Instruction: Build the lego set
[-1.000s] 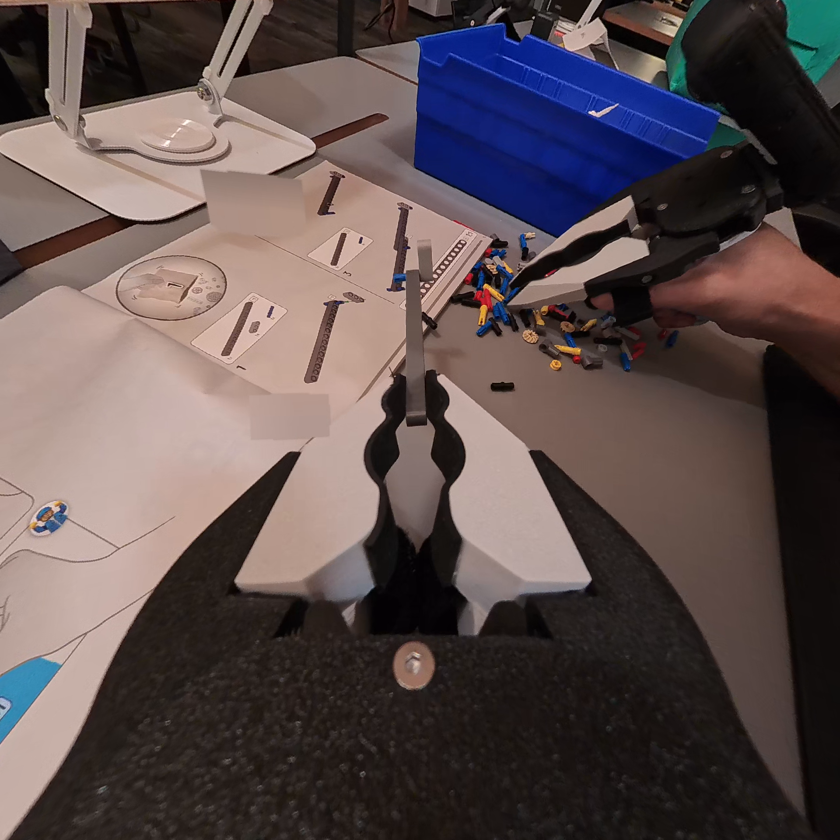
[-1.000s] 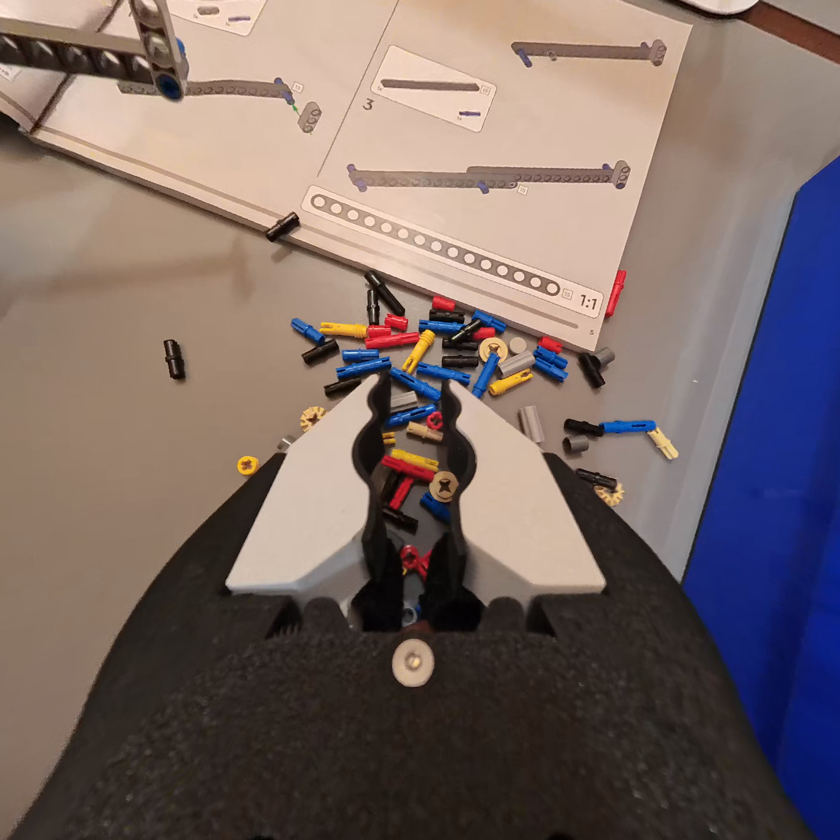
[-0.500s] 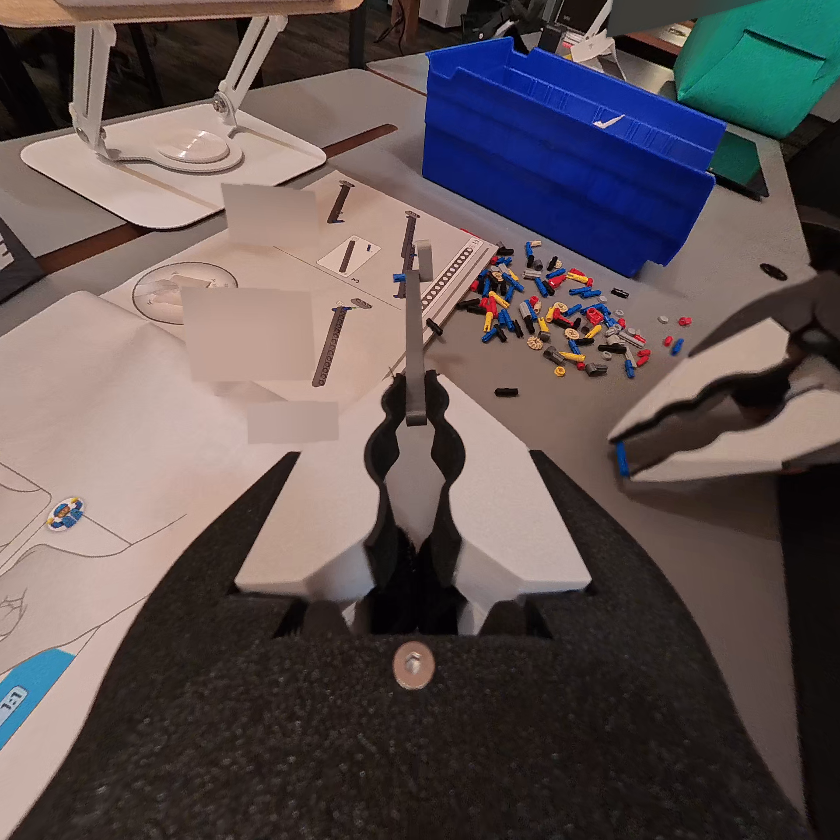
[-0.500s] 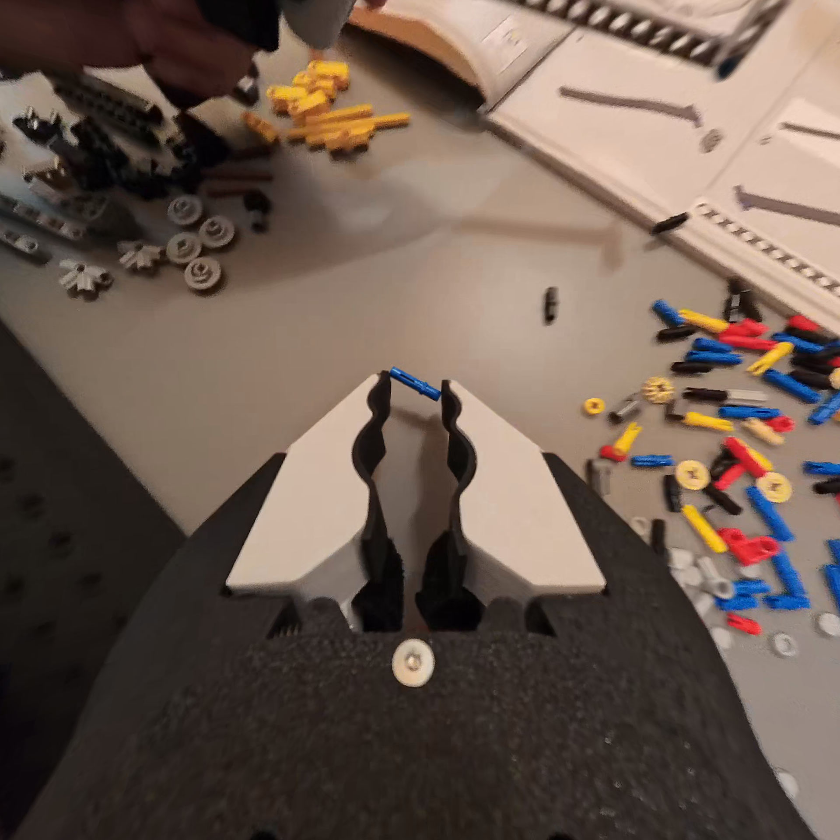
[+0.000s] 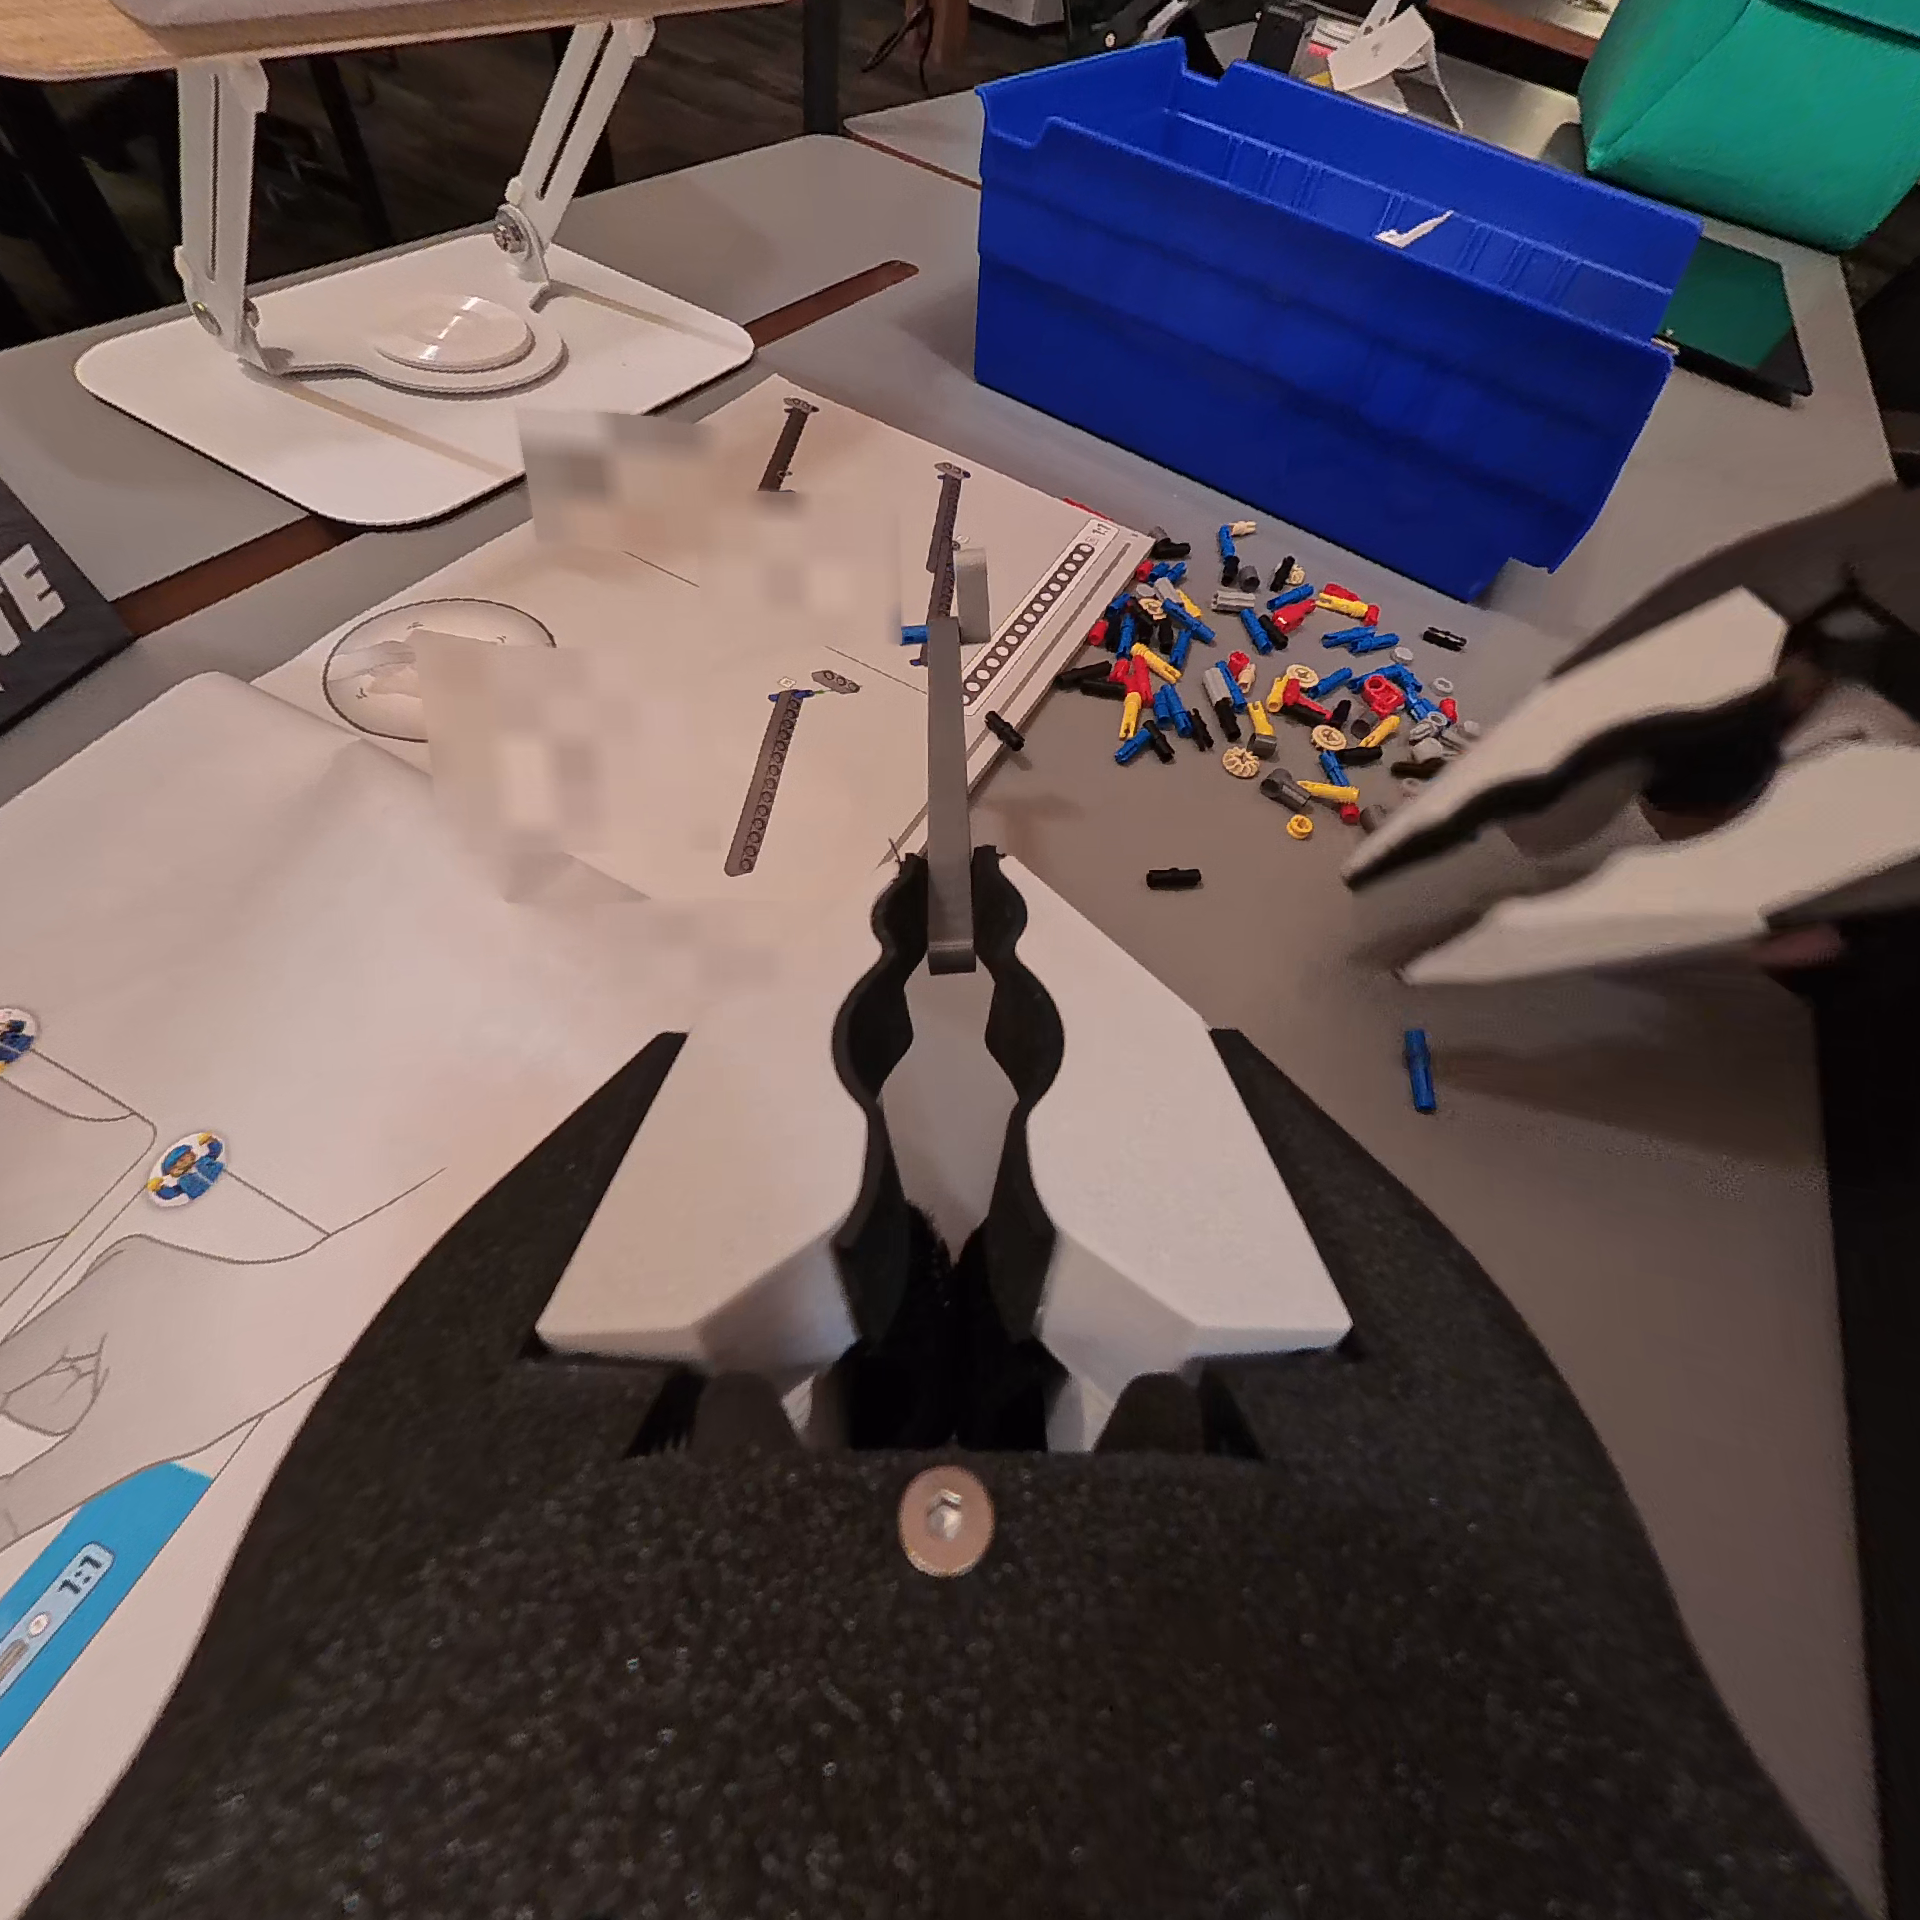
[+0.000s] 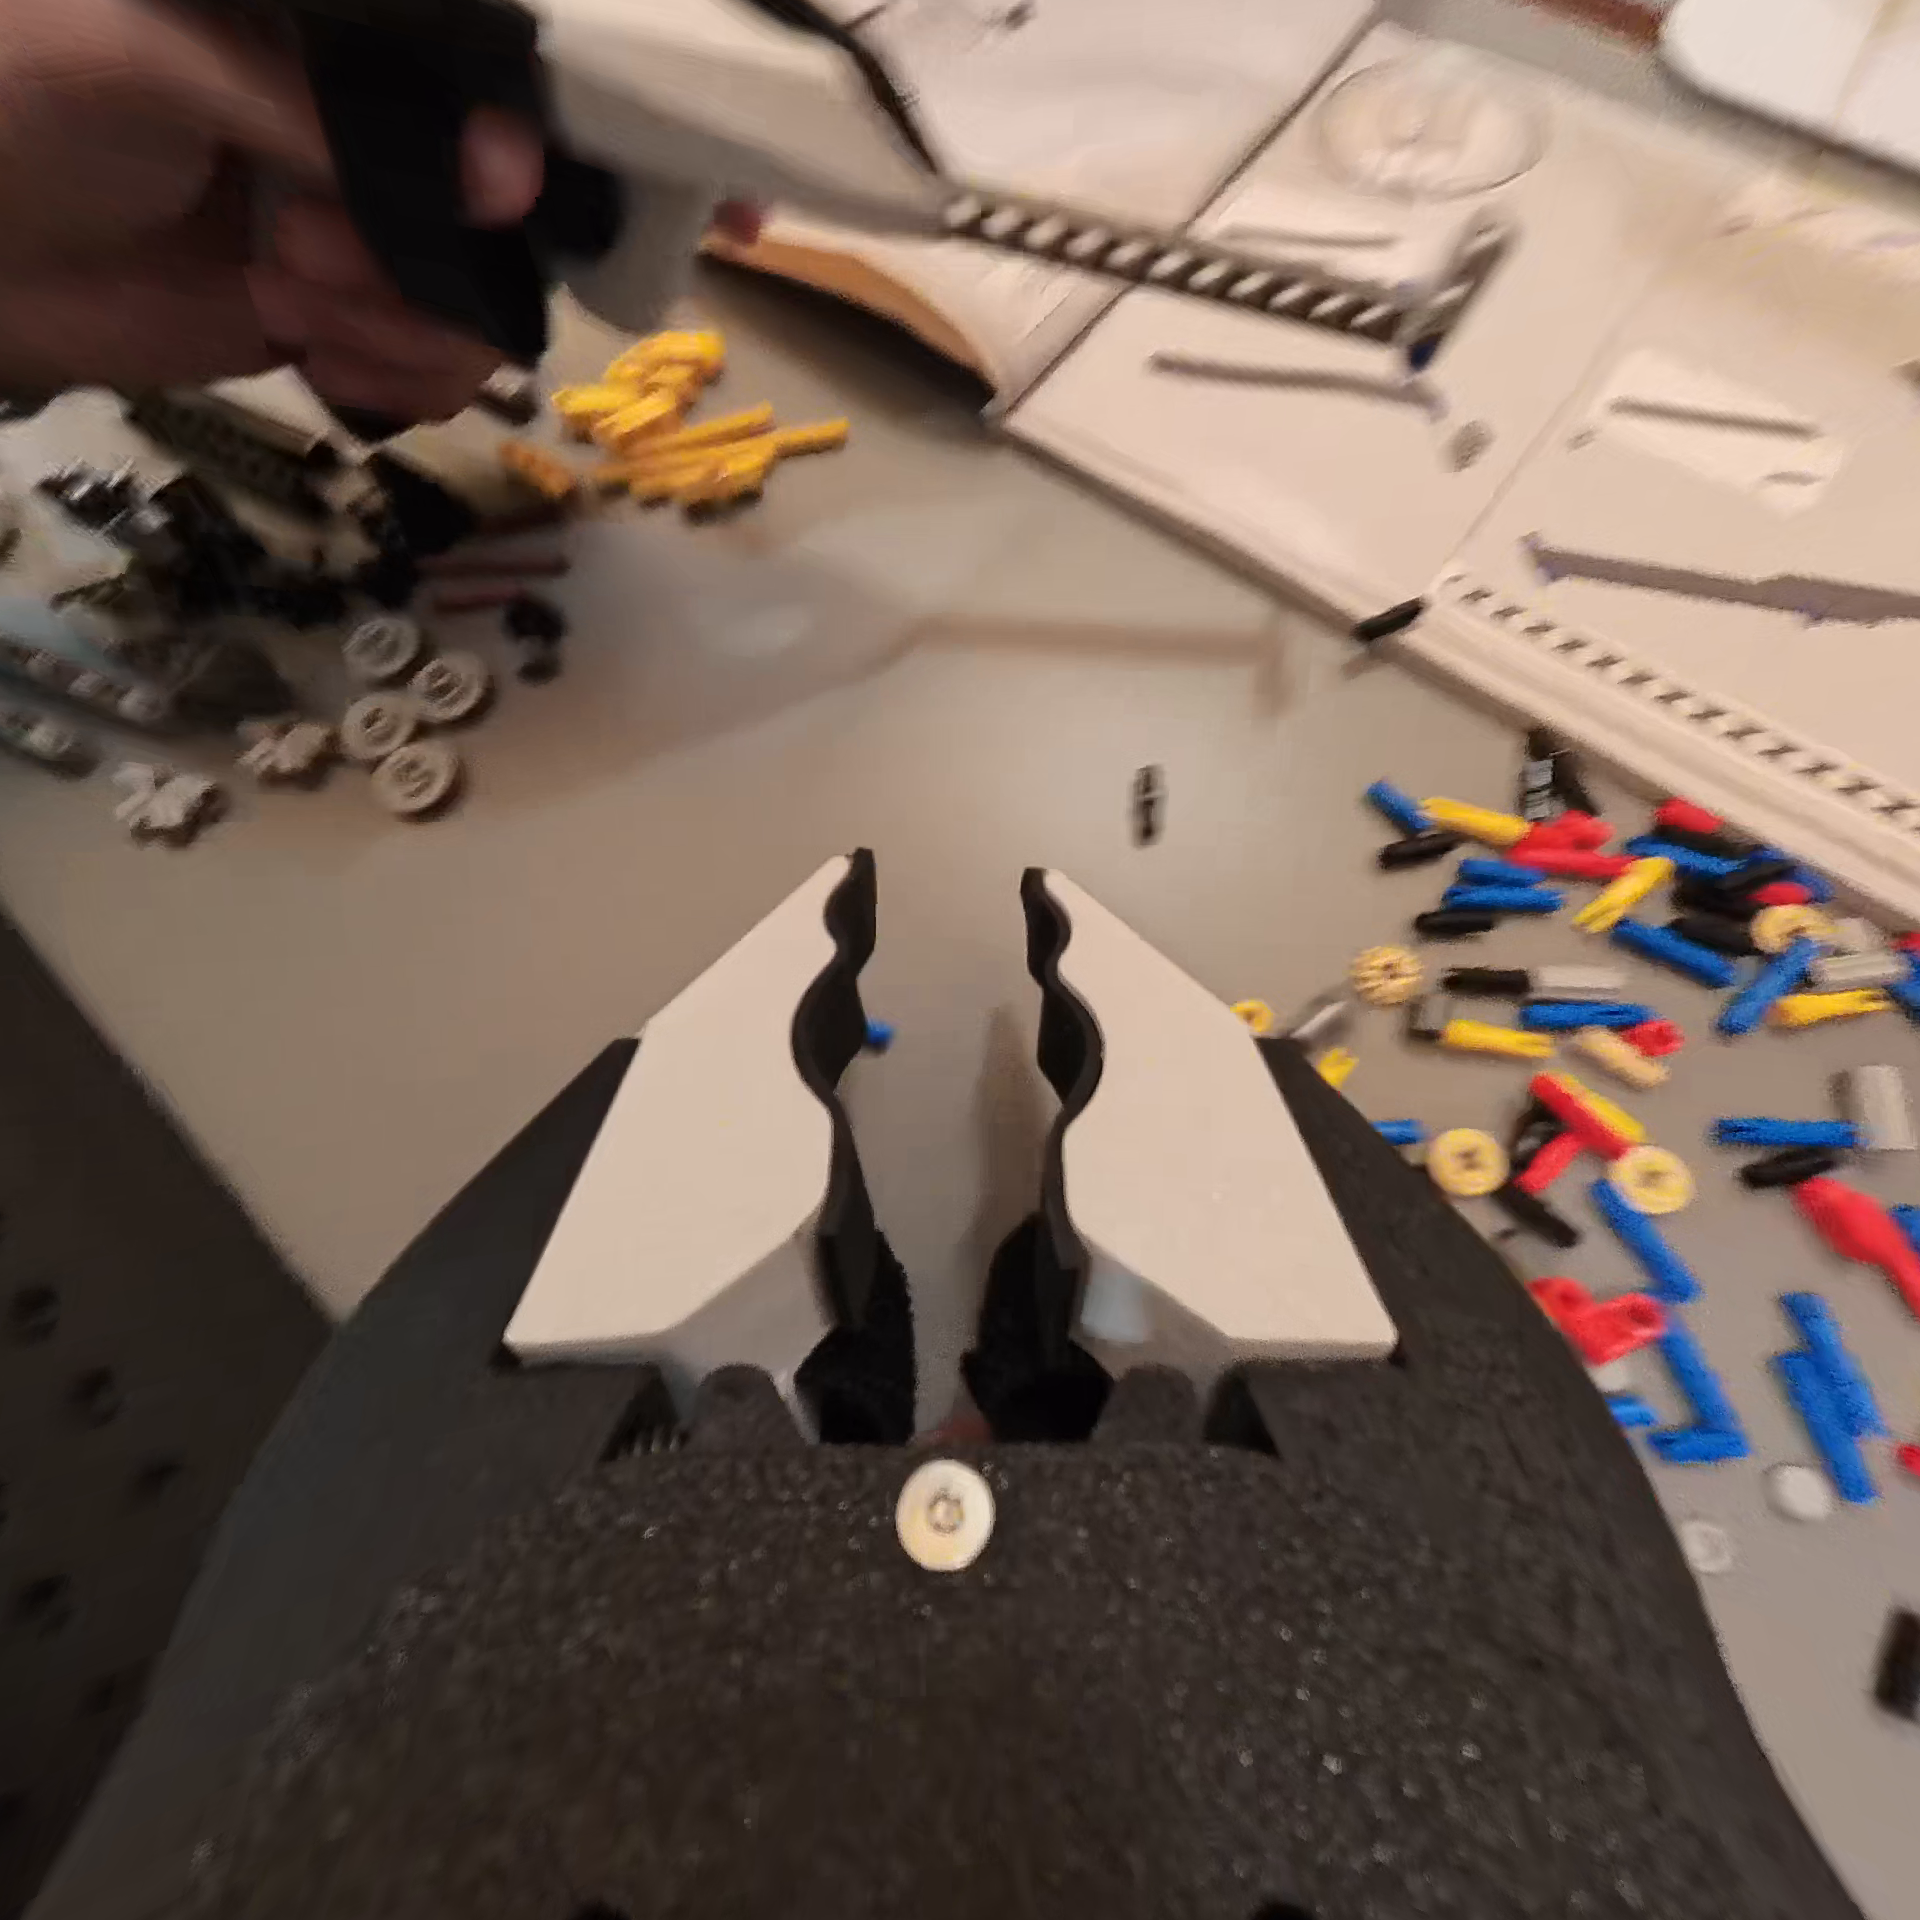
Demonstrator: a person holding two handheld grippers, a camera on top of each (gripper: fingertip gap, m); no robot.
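The build looks barely begun: the left gripper (image 5: 948, 883) pinches one end of a long grey beam (image 5: 943, 769) above the open instruction booklet (image 5: 665, 665), with a blue pin already at its far end. The right gripper (image 6: 948, 878) has its jaws spread and empty above the grey table (image 5: 1558, 1299). A loose blue pin (image 5: 1419, 1070) lies just beneath it, apart from the heap of coloured pins (image 5: 1278, 675) by the blue bin (image 5: 1299, 343); nothing blocks the way.
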